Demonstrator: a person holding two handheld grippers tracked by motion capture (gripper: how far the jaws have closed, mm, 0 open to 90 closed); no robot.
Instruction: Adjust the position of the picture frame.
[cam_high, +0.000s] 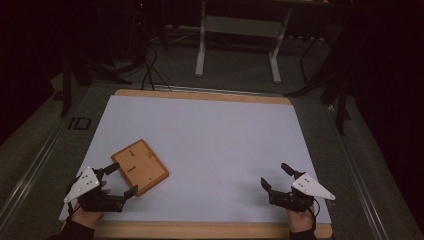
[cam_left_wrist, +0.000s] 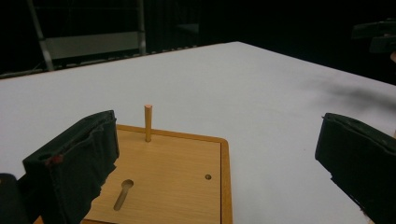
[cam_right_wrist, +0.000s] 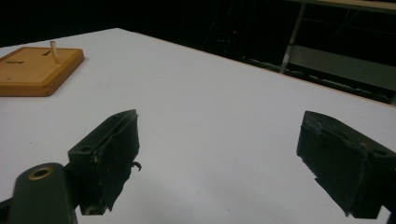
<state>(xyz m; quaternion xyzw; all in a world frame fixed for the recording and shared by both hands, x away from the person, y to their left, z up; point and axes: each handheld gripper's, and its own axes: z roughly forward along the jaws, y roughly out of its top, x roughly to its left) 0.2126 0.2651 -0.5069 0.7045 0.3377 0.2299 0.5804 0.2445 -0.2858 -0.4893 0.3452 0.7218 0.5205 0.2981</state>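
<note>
Wooden board: flat on the white table sheet, near-left corner, between the spread jaws of the left gripper, ungripped. An upright peg, a keyhole slot and a small hole are resolved in the left gripper view. Right gripper: released, empty, well apart at the near right; the board's side edge is seen in its view.

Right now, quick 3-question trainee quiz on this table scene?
1. True or false: the left tool is clamped on the wooden board.
2. What stands upright on the board? A) a peg B) a cup C) a screwdriver
3. Which tool is nearer the board?

Key:
1. False; its jaws stand open at the board's near end.
2. A, a peg.
3. The left; the right tool is apart, over the white table.
</note>
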